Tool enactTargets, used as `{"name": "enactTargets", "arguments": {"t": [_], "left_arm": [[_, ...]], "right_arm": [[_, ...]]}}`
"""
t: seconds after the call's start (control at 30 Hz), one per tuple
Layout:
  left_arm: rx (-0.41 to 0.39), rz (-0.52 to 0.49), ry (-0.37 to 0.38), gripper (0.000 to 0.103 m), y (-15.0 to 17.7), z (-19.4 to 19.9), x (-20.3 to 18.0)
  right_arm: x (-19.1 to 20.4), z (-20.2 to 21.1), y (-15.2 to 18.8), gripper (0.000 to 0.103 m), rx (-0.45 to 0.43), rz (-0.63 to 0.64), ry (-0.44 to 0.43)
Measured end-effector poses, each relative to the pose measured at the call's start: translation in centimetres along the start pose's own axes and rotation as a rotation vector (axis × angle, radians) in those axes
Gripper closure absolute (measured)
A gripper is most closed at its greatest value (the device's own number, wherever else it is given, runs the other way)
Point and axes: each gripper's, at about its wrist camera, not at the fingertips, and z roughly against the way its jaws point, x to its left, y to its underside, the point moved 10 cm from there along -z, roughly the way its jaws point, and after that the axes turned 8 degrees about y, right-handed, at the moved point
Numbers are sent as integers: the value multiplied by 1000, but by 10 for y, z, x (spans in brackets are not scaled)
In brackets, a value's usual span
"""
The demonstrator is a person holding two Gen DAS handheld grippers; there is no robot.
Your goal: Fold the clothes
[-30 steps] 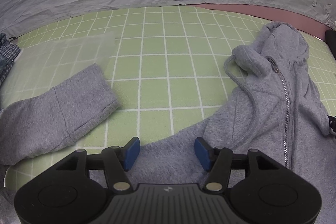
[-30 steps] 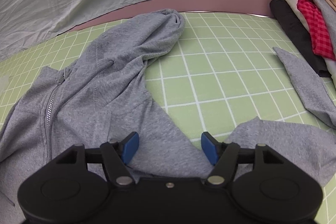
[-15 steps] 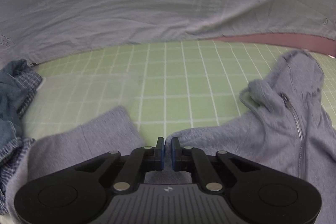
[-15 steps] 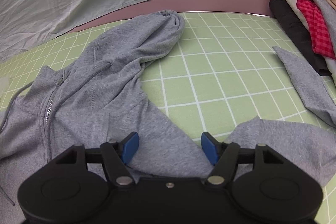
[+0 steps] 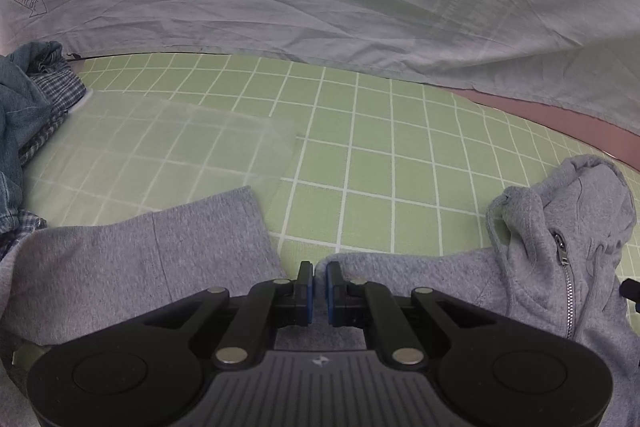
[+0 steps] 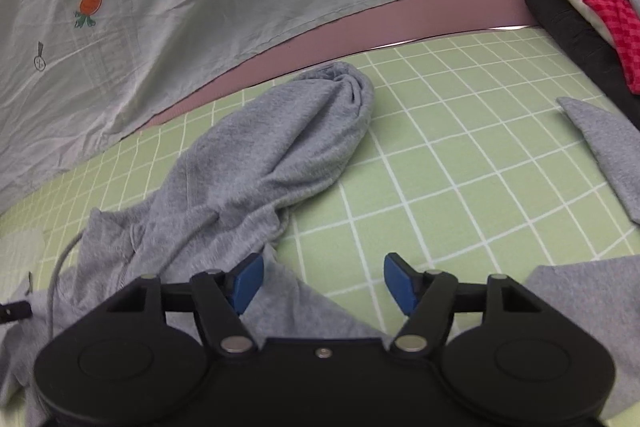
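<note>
One grey zip hoodie [image 5: 560, 267] lies spread across the green grid mat [image 5: 380, 155].
The left gripper [image 5: 319, 281], just closed, pinches its near hem beside one sleeve [image 5: 140, 259]; the right gripper [image 6: 324, 281] hangs spread over hem and bare mat.

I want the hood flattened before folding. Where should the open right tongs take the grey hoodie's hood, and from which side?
Probably at the bunched tip of the hood, coming in from the bare green mat to its right. The hoodie lies crumpled there with folds standing proud, and the right tongs are open with free space on that side.
</note>
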Motion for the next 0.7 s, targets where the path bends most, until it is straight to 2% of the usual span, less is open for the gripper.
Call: {"name": "enactTargets", "arguments": {"t": [0.17, 0.23, 0.27, 0.3, 0.33, 0.37, 0.47, 0.53, 0.63, 0.7], "left_arm": [[4, 35, 11, 95, 0, -6, 4], [2, 55, 17, 95, -2, -7, 6], [0, 53, 15, 95, -3, -7, 5], [-2, 49, 12, 95, -5, -7, 5], [-5, 44, 9, 95, -7, -7, 4], [-8, 45, 7, 95, -10, -6, 3], [-28, 54, 9, 95, -22, -4, 1], [-57, 61, 6, 95, -31, 2, 1], [-105, 57, -27, 95, -40, 12, 2], [-91, 78, -45, 95, -35, 9, 8]], "right_arm": [[13, -27, -26, 35, 1, -59, -45], [19, -38, -35, 39, 1, -48, -56], [23, -43, -39, 50, -1, -22, -56], [28, -47, -43, 66, -4, 14, -52], [32, -51, -46, 70, -6, 49, -48], [37, -55, -50, 82, -6, 76, -59], [49, -64, -66, 88, -20, 117, -89], [61, -58, -86, 89, -79, 156, -104], [88, -23, -114, 92, -225, 234, -173], [105, -3, -126, 95, -301, 294, -207]]}}
